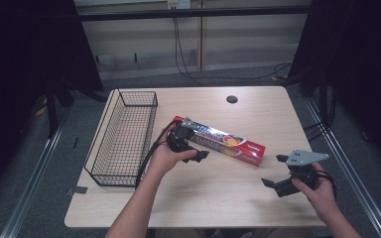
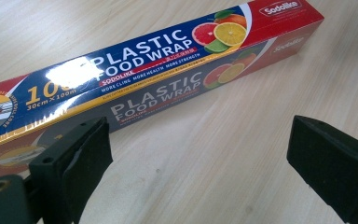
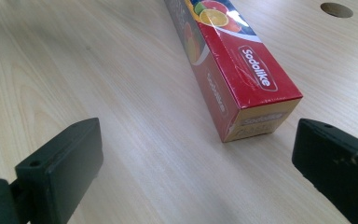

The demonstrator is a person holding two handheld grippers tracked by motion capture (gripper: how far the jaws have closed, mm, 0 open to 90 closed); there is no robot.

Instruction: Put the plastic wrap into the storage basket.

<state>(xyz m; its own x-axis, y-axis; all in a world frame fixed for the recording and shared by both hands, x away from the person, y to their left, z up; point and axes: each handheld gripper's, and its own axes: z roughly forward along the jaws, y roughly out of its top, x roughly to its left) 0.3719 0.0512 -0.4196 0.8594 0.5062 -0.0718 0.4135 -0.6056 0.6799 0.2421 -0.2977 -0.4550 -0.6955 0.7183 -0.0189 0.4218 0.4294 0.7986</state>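
Note:
A long red and blue box of plastic food wrap [image 1: 228, 144] lies slantwise on the middle of the wooden table [image 1: 218, 198]. My left gripper [image 1: 198, 145] is at the box's left end, open, jaws wide apart. In the left gripper view the box [image 2: 158, 70] lies just beyond the left gripper [image 2: 200, 154], its near side close to the left jaw, with nothing between the jaws. My right gripper [image 1: 274, 170] is open near the table's front right, a short way from the box's right end. In the right gripper view that red end [image 3: 242, 79] lies ahead of the right gripper [image 3: 196, 158].
A black wire basket [image 1: 101, 131] stands along the table's left side, holding nothing that I can see. A round cable hole [image 1: 231, 99] is near the far edge. Bare wood lies in front of the box. Cables hang behind the table.

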